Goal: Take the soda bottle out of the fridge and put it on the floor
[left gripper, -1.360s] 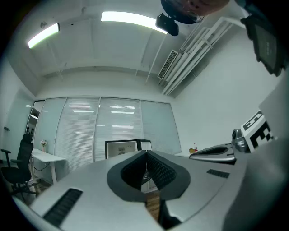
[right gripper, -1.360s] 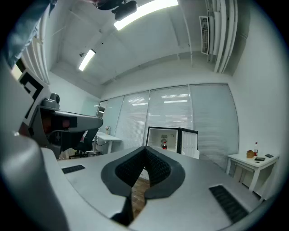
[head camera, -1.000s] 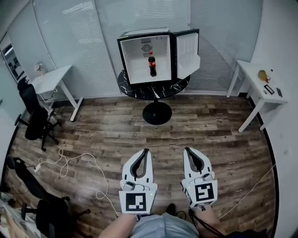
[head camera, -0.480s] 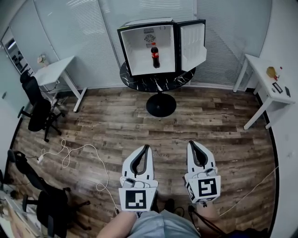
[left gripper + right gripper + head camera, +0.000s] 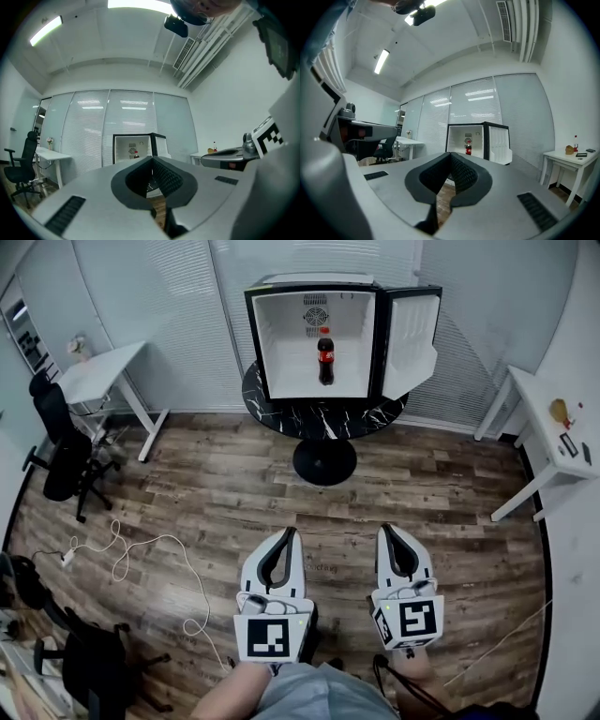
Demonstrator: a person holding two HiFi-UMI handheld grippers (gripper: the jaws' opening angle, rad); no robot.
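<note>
The soda bottle [image 5: 325, 357] is standing upright inside the open fridge [image 5: 281, 343], well ahead of both claws and apart from them, roughly on the line running forward between them. The left claw [image 5: 292, 533] and the right claw [image 5: 384, 530] are pointing level toward it, side by side, each clenched tip to tip and gripping nothing. The bottle is showing as a slim dark cylinder with a red cap and red label. The fridge is looking boxy, black outside with a smooth white liner, its door [image 5: 412, 329] hanging open on the right claw's side. It is sitting on a round black surface [image 5: 281, 413] veined like marble. Below the claws the floor [image 5: 187, 484] is showing grey-brown wood planks. The claws are tapering white shells with black ribbed pads
</note>
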